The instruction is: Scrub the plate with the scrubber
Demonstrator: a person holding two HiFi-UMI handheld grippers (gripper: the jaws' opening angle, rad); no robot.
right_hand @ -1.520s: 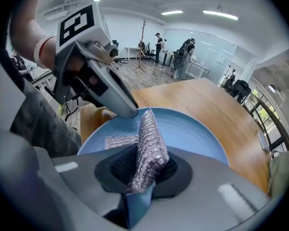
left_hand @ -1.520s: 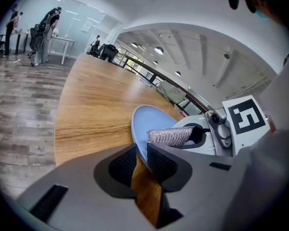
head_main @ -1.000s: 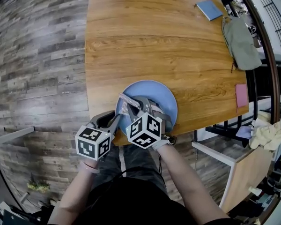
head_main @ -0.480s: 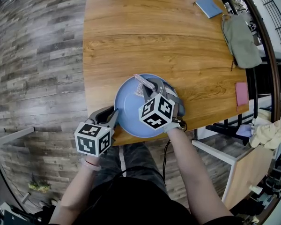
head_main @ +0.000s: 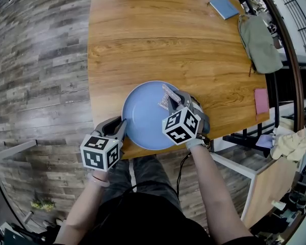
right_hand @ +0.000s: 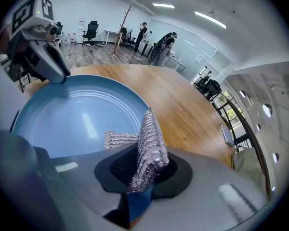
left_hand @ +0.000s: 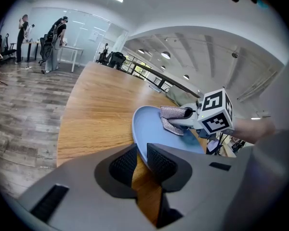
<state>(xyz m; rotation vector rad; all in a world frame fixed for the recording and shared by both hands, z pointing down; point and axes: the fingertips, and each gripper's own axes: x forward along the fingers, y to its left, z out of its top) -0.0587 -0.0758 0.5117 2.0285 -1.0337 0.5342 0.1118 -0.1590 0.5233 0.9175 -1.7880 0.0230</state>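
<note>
A light blue plate [head_main: 143, 117] lies at the near edge of the wooden table [head_main: 158, 40]. My left gripper [head_main: 121, 125] is shut on the plate's near left rim [left_hand: 140, 146], its pads on either side of the edge. My right gripper [head_main: 177, 102] is shut on a silvery mesh scrubber [head_main: 168, 98], which rests on the plate's right side. In the right gripper view the scrubber [right_hand: 147, 148] stands up between the jaws over the plate [right_hand: 72, 117]. In the left gripper view the scrubber [left_hand: 172, 119] lies on the plate's far part.
A blue pad [head_main: 223, 7] and a grey-green bag [head_main: 260, 42] lie at the table's far right, a pink cloth [head_main: 262, 102] at its right edge. A white shelf with a yellow rag [head_main: 289, 144] stands to the right. Wood floor [head_main: 35, 75] lies left.
My right gripper has swept the scrubber across the plate from its left side to its right side. The left gripper has kept its hold on the rim.
</note>
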